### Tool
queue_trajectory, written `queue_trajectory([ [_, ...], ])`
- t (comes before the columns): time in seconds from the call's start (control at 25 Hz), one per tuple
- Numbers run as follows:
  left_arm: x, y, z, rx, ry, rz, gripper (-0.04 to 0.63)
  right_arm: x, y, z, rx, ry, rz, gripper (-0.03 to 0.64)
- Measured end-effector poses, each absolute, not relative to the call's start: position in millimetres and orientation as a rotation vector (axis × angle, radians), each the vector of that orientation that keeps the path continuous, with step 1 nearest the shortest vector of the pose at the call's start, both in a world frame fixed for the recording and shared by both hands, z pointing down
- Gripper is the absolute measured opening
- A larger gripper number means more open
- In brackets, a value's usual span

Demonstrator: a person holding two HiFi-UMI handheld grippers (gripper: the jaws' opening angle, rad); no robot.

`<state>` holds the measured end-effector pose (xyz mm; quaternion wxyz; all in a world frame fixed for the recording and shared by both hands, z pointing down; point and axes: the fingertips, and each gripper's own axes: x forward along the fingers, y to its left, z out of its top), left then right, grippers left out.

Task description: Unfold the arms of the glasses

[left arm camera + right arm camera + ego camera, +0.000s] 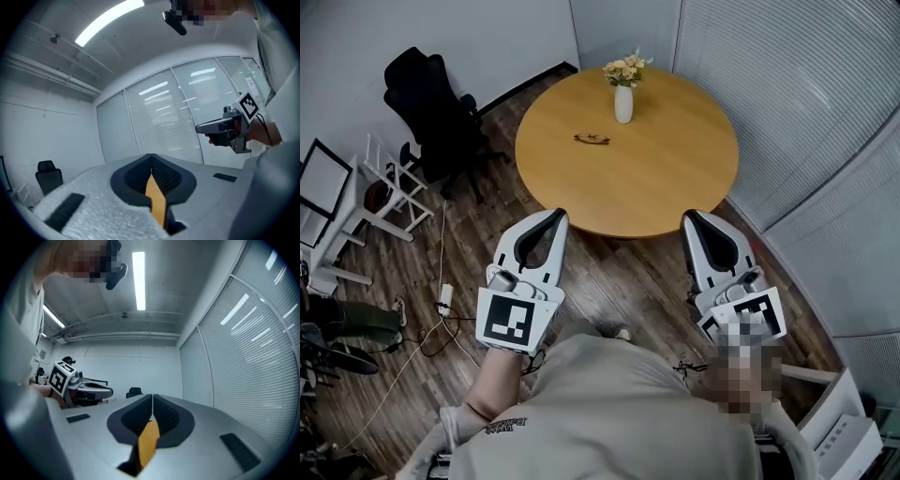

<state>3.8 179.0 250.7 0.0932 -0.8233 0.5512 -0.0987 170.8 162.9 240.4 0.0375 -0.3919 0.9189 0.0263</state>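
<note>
The left claw (pixel 557 217) and right claw (pixel 690 218) are hovering pressed together, empty, mid-frame; arriving shut, they risk shoving the thin glasses (pixel 592 140) across the desk (pixel 666 169).

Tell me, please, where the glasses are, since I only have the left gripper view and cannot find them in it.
Observer: The glasses lie on the round wooden table, well ahead of your left gripper and untouched.
Operator: Is anything else on that table?
Observer: Only a white vase of flowers, just beyond the glasses and to their right.
Operator: Is the right gripper carrying anything?
Observer: No. In the right gripper view, the right gripper has its fingers together with nothing between them.
</note>
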Motion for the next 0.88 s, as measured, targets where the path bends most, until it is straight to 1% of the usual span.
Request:
queue_trajectory([
  [0.52,-8,157,265,-2.456,1.660,-0.341,0.023,147,137,247,-1.149,2.863,0.079,0.031],
  [0.88,-34,122,273,-2.468,1.656,-0.349,0.023,119,106,251,-1.161,2.894,0.107,0.031],
])
